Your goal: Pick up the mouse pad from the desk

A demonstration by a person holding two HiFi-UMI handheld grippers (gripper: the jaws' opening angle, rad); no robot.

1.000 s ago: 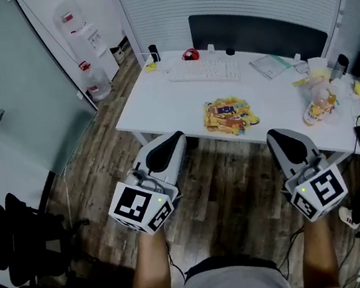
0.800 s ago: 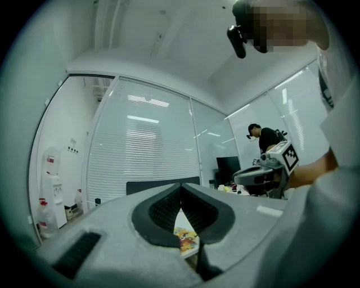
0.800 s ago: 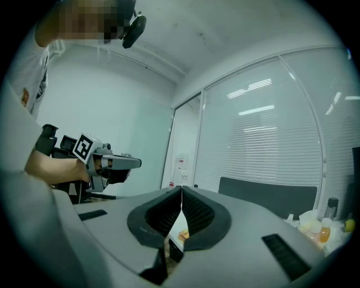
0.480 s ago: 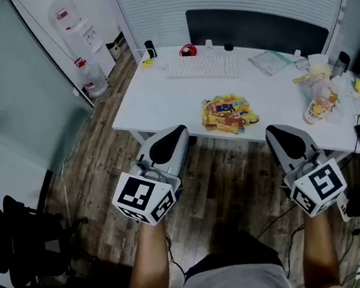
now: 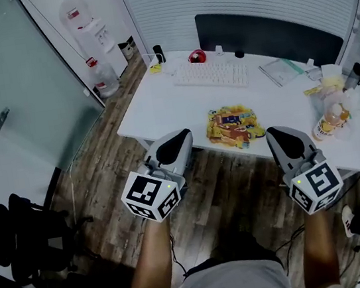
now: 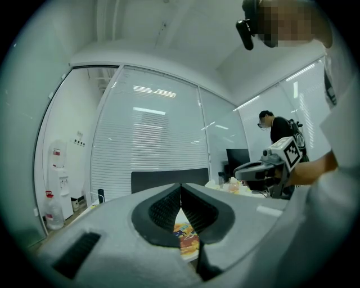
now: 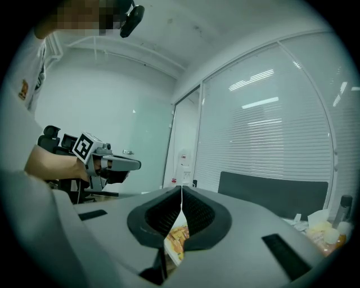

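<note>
Both my forearms reach forward toward the desk (image 5: 160,102). The grippers are level and side by side near its front edge.

The left gripper (image 5: 177,135) has its jaws pressed together with nothing gripped. The right gripper (image 5: 275,135) is likewise clenched and empty.

The mouse pad (image 5: 233,124), brightly printed, lies flat on the desk close to the front edge. It sits ahead of and between the two grippers, touching neither.

The head view alone shows the keyboard (image 5: 211,73) further back on the desk. Only the left gripper view shows a second person (image 6: 274,128) standing beyond the desk.
</note>
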